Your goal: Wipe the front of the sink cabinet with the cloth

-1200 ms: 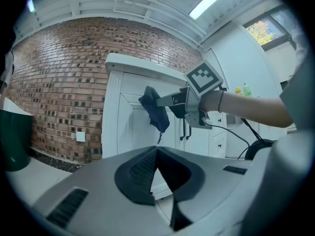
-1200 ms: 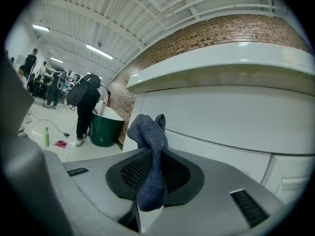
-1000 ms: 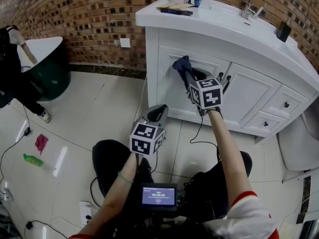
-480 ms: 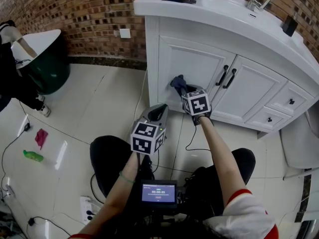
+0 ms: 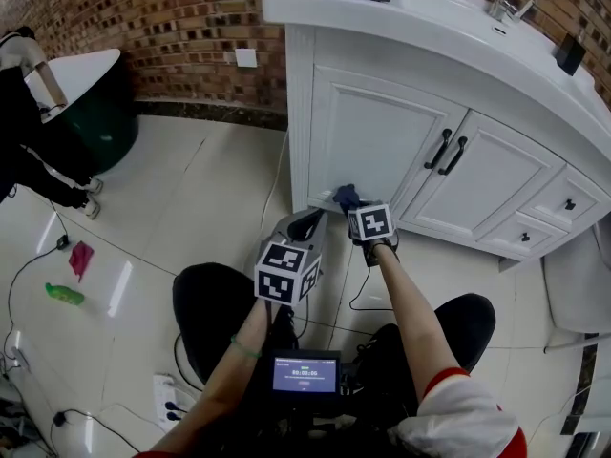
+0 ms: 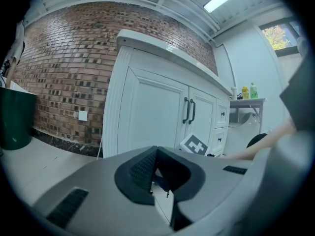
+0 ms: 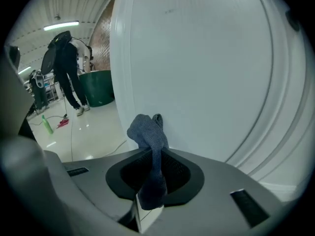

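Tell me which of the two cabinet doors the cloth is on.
The door nearer the brick wall: the cloth, held by the right hand-held gripper, sits at its bottom edge.

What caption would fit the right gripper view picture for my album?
The right tongs pinch a grey-blue cloth by the white cabinet door.

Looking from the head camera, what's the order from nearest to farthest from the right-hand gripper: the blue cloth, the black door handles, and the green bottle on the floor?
1. Blue cloth: pinched in the right gripper, at the foot of the cabinet.
2. Black door handles: above it and to its right, on the doors.
3. Green bottle: far off to the left, lying on the floor.
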A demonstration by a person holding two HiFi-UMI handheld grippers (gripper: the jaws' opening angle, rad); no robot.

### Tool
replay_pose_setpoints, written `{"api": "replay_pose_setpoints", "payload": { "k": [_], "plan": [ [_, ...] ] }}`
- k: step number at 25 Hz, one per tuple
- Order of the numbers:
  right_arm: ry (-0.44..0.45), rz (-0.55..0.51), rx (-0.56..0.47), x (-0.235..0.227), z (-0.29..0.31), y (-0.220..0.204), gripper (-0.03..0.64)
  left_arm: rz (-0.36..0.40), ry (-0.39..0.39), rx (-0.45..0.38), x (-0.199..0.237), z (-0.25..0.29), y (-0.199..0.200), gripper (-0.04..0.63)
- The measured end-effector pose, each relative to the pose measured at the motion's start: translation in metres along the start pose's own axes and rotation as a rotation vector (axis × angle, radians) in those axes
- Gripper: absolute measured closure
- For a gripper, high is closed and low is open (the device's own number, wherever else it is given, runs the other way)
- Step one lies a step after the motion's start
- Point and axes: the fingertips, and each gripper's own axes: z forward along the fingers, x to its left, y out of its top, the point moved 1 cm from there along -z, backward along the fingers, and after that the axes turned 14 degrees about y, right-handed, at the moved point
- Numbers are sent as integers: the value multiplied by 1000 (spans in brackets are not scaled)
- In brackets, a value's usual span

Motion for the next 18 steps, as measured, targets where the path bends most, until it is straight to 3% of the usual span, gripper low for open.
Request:
{"api": "replay_pose_setpoints", "payload": {
  "k": [5, 9, 12, 18],
  "plan": [
    [-13, 24, 42, -7, 9, -21, 554, 10, -3, 5, 0, 6, -2, 575],
    [23, 17, -15, 0, -4, -7, 554, 4, 7, 4, 2, 9, -1, 575],
    [53, -10, -106, 7, -31, 24, 554, 1, 8, -4, -2, 10, 1, 575],
    [30, -99, -319, 12, -123, 111, 554, 12, -27, -10, -25, 8, 7, 575]
  ]
}}
